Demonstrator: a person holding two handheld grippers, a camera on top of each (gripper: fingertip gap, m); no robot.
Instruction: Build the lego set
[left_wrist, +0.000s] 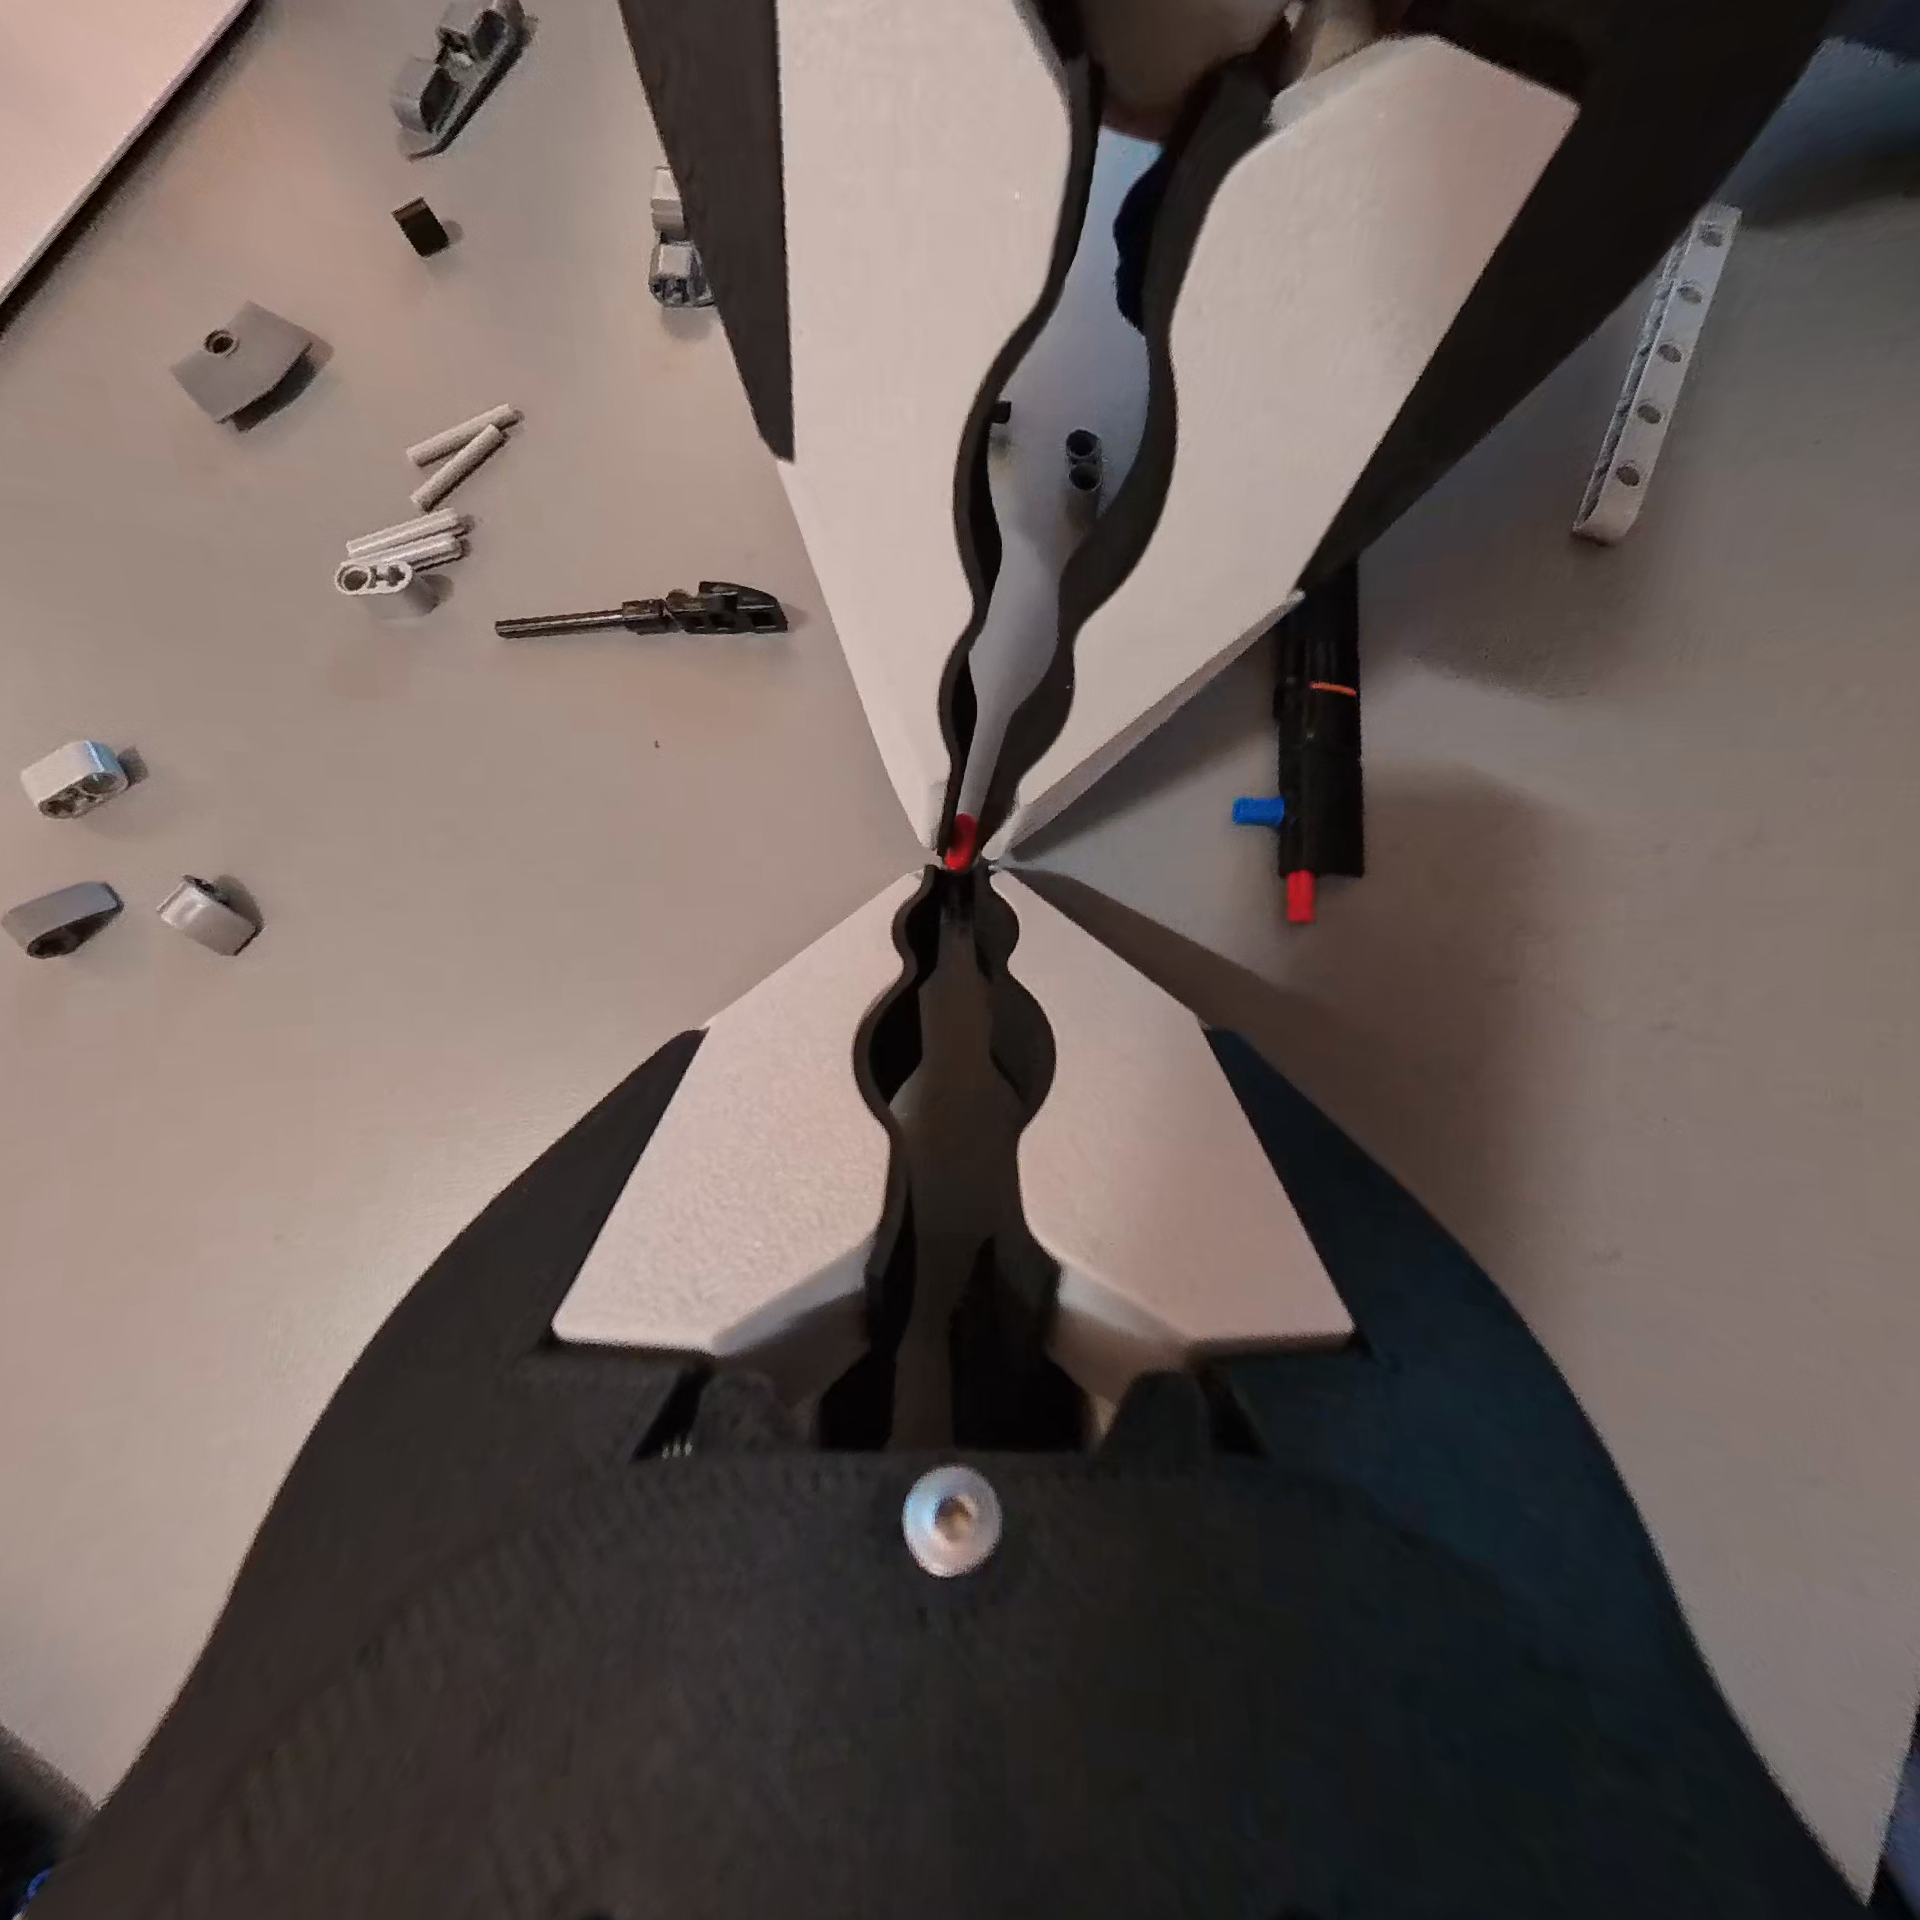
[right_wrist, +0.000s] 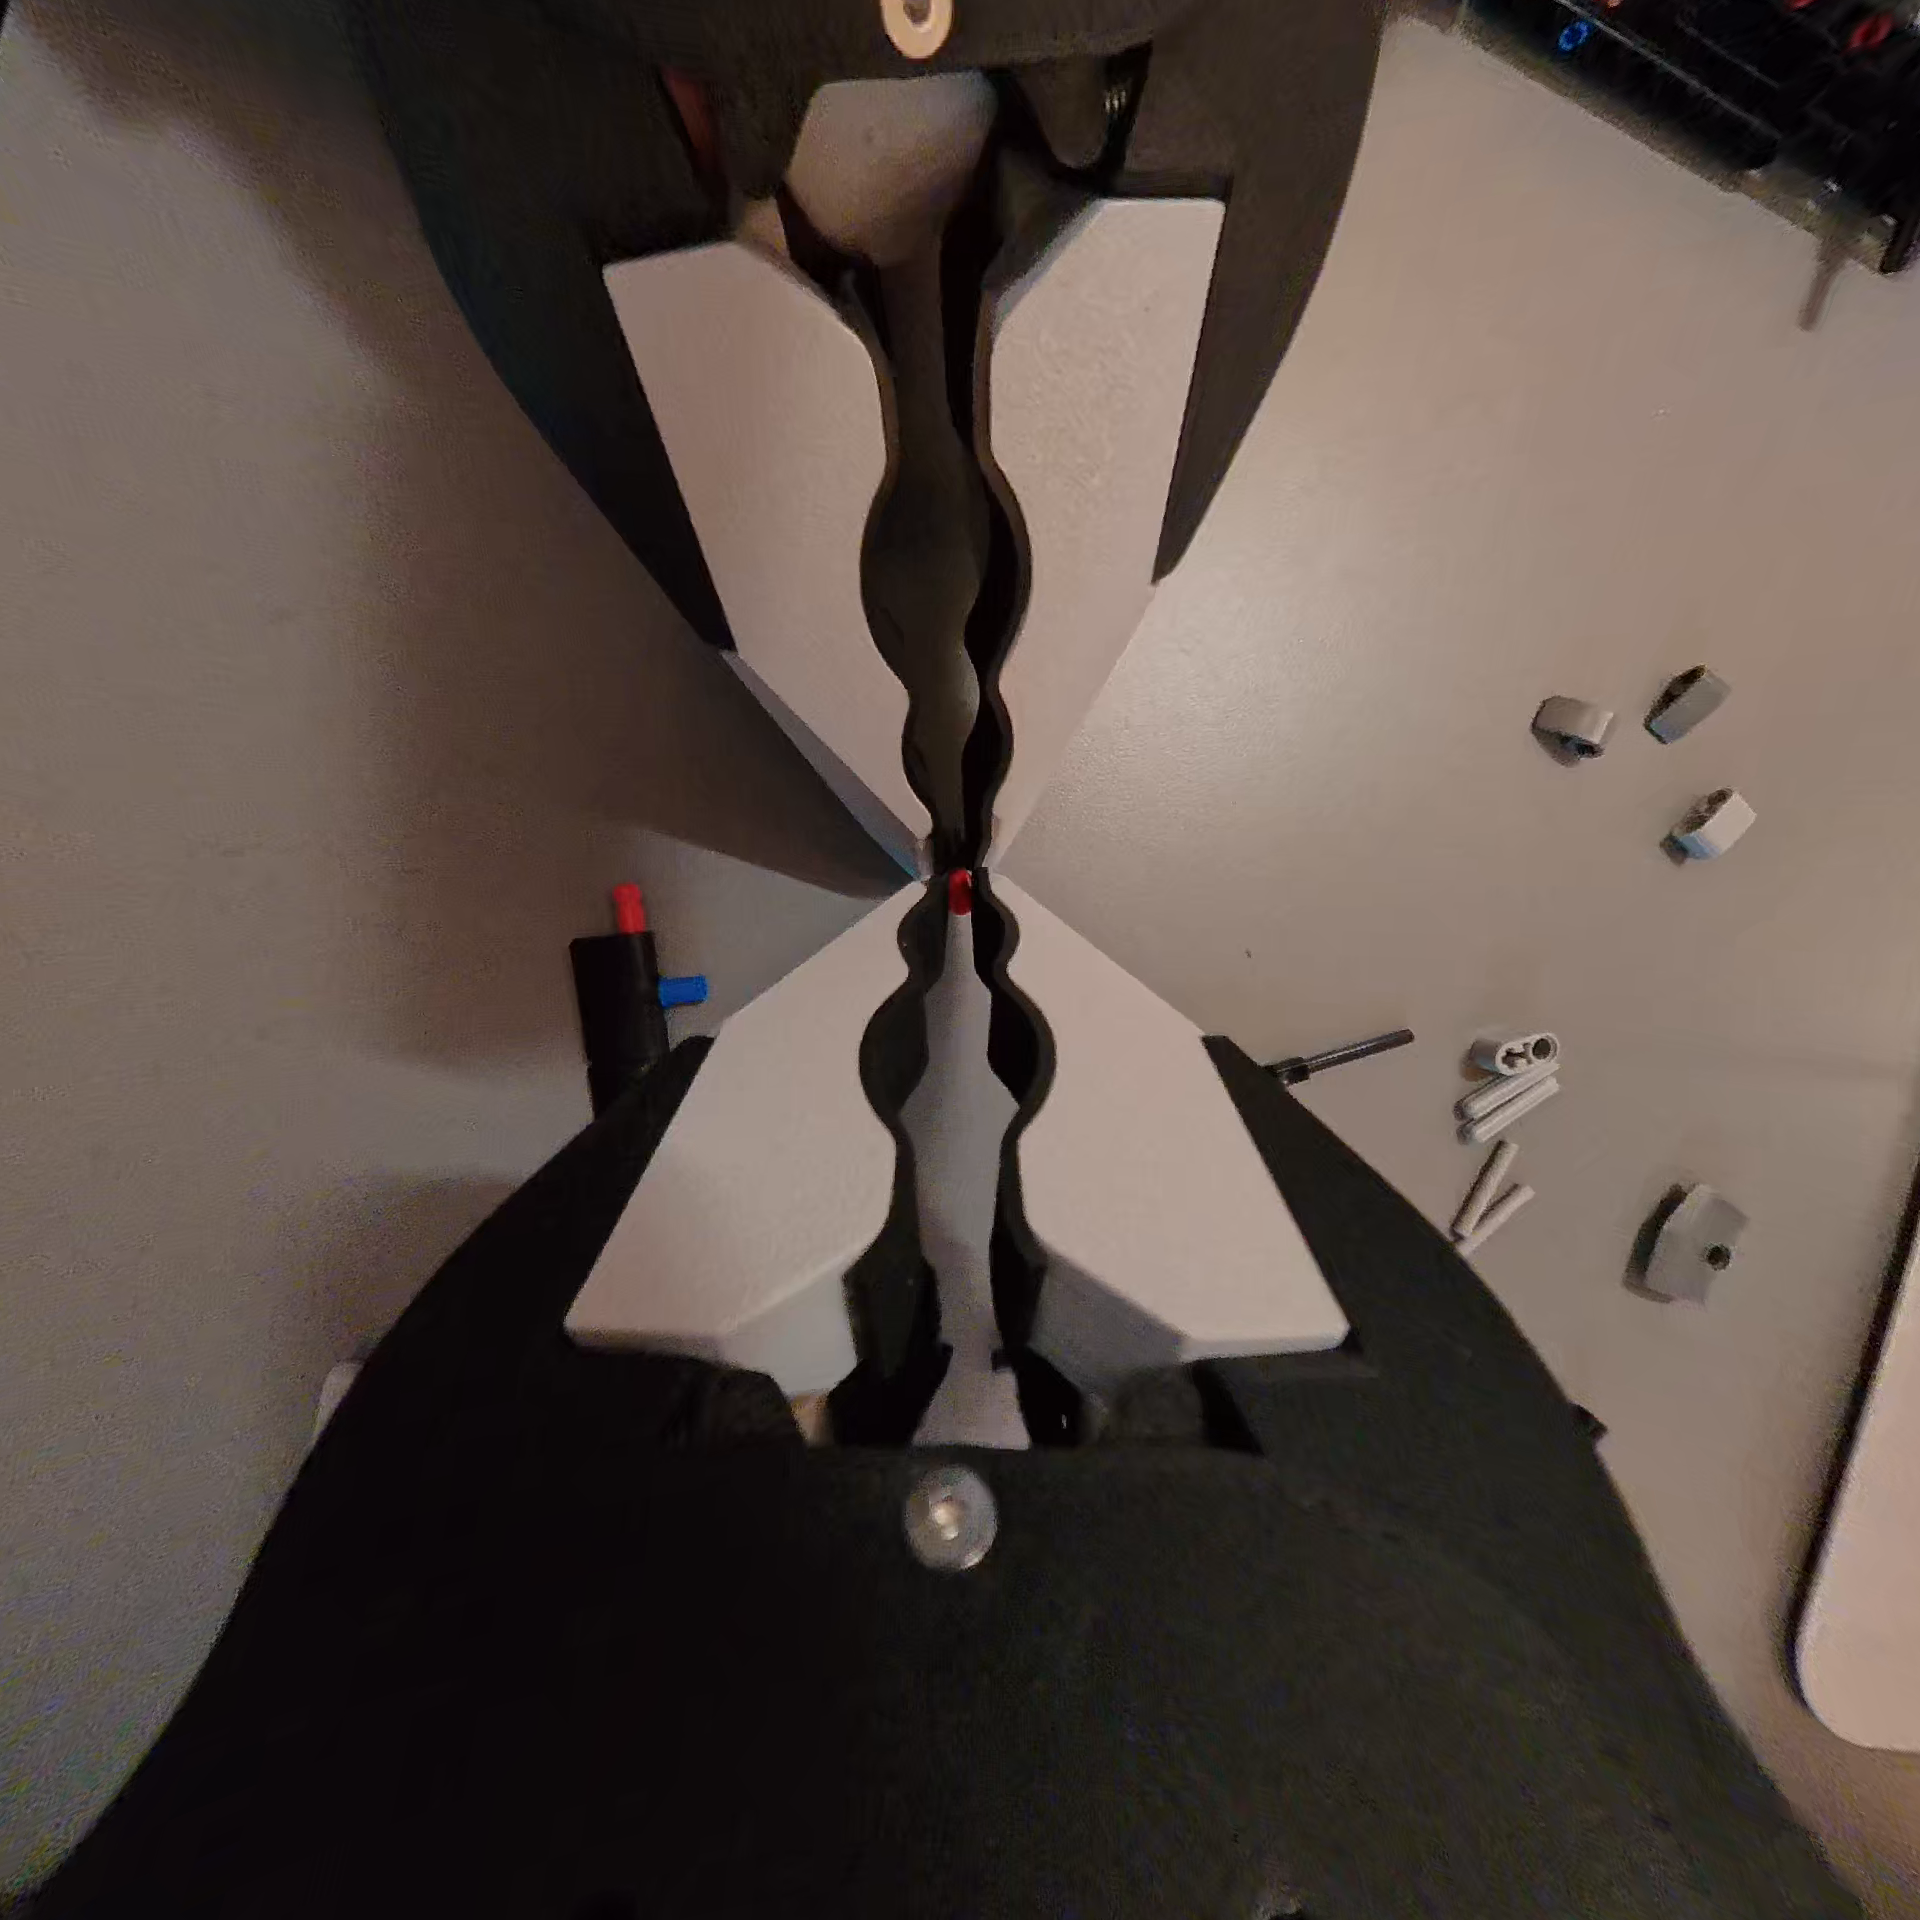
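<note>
**Pinching a red peg tip to tip**

I see my left tongs and right tongs meet above the table, clamped on one red peg; loose grey pieces lie beside.

Only one end of the red pin shows; the rest is hidden between the fingertips of the two grippers, and which one grips it cannot be told. The black beam is partly covered by a finger. A dark assembly is cut off by the picture's corner, as is the white board by the right edge.
</note>
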